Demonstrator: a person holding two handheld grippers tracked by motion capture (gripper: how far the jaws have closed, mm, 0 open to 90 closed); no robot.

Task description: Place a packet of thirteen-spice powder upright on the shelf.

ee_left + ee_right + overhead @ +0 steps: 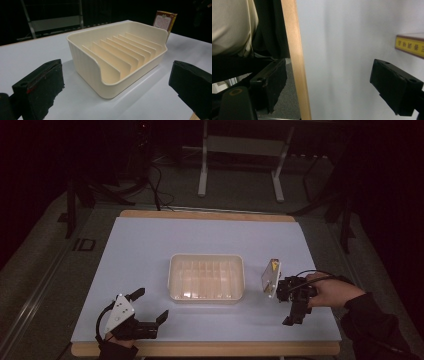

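A cream plastic rack (206, 294) with several upright dividers sits mid-table; in the left gripper view the rack (87, 60) stands just beyond the jaws. A small flat box (271, 277) stands on edge right of the rack, its brown and yellow top (165, 21) peeking over the rack's far wall. My left gripper (150, 305) rests near the front left edge, open and empty (116, 86). My right gripper (286, 302) lies turned on its side beside the box, open (332, 85), with the box's yellow edge (409, 45) just off one jaw.
The white table top (150, 245) has a wooden front edge (295, 62) close to the right gripper. A person's sleeve (372, 320) comes in at bottom right. Metal stand legs (202, 175) and cables lie on the floor beyond the table.
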